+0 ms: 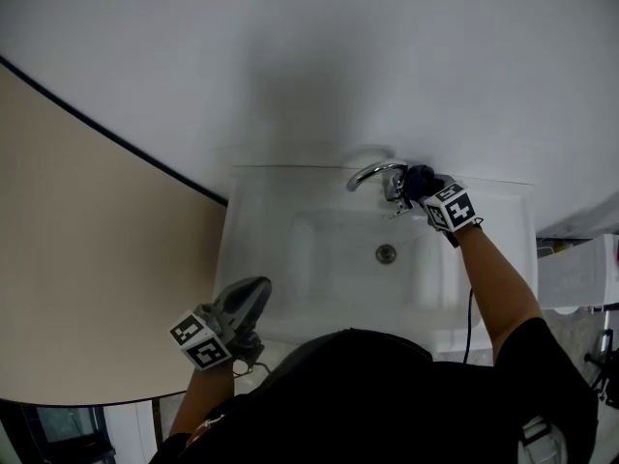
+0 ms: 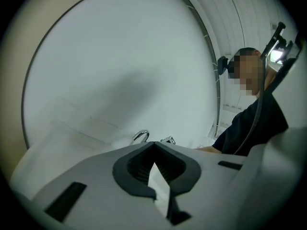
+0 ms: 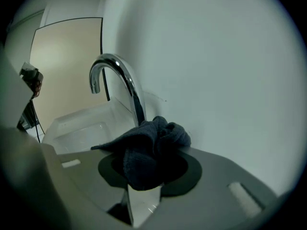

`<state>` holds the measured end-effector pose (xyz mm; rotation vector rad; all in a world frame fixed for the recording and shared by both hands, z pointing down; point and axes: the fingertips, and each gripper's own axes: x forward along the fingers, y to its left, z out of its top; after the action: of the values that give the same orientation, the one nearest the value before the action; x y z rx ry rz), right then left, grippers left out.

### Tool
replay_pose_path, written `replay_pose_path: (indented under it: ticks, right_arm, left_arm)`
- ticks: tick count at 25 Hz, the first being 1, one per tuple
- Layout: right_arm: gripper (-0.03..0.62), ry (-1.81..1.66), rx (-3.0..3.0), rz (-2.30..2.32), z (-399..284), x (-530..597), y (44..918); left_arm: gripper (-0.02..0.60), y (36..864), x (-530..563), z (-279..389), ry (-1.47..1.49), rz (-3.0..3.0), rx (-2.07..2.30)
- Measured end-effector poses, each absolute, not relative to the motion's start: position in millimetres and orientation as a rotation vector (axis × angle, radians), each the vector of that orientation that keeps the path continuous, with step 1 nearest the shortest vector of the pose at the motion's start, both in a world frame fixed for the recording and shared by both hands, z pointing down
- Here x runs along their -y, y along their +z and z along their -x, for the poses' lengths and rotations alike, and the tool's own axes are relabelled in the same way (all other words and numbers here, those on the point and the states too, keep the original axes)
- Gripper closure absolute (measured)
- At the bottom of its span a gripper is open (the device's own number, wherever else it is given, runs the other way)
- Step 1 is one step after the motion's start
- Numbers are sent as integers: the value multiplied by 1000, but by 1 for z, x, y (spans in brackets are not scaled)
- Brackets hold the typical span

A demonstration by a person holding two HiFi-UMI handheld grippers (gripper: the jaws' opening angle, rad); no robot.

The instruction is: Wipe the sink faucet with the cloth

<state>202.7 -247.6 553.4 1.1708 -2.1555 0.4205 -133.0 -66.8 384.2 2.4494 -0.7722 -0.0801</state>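
A chrome faucet (image 1: 373, 173) with a curved spout stands at the back of the white sink (image 1: 290, 259). It rises just ahead of the jaws as a faucet (image 3: 116, 83) in the right gripper view, and shows small as a faucet (image 2: 140, 136) in the left gripper view. My right gripper (image 1: 416, 184) is shut on a bunched dark blue cloth (image 3: 146, 150), which sits right beside the faucet's base as a dark cloth (image 1: 419, 180) in the head view. My left gripper (image 1: 250, 298) is shut and holds nothing, at the sink's front left corner.
A white wall (image 1: 309, 56) runs behind the sink and a beige panel (image 1: 87, 259) lies to the left. The drain (image 1: 386, 253) sits mid-basin. White fittings (image 1: 580, 269) stand at the right. The person's dark-clad body (image 1: 387, 394) covers the sink's front edge.
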Motion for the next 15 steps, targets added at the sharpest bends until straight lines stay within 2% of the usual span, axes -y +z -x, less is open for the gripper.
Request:
replay_pose_path:
  ticks: [8,15]
  right_arm:
    - [488,417,2166,-1123,-188,267,565]
    - [488,357,2244,-1118,-179,259,510]
  left_arm:
    - [581,401,72,158,-84,-2381,832]
    - [581,402,67,163,-141,-2385,839]
